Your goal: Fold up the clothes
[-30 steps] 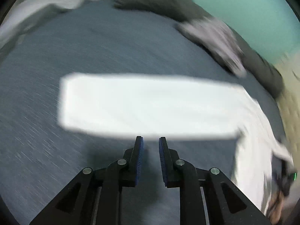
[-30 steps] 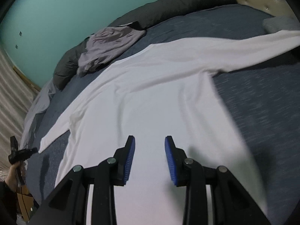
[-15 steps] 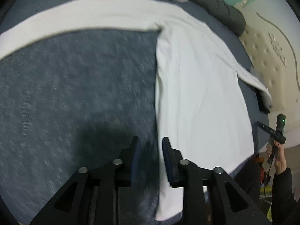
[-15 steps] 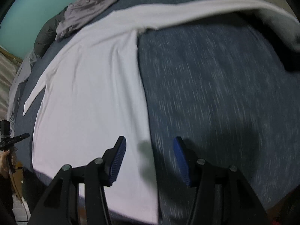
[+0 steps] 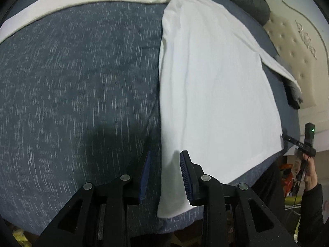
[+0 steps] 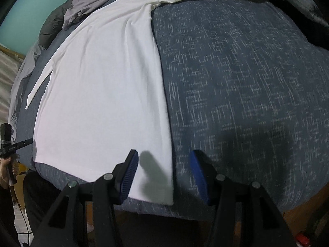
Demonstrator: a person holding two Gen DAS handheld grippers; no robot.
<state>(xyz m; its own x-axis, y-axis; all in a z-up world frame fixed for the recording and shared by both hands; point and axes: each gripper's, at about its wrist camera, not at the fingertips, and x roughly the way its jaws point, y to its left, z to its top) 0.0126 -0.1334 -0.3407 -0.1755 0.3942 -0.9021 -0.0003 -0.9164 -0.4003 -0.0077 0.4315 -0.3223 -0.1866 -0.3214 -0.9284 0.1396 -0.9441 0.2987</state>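
From my left camera I see the white long-sleeved shirt (image 5: 216, 86) spread flat on the blue bed (image 5: 78, 78), its near left corner lying between the parted left tongs (image 5: 165, 173), which grip nothing, and only here does the padded headboard (image 5: 298, 47) show. My right camera alone gives the grey garment (image 6: 92, 2) by the teal wall (image 6: 35, 2). The right tongs (image 6: 163, 171) stand wide open astride the shirt's right edge, pads clear of the cloth.

wrist views down, near shirt (image 5: 216, 86) (shared)
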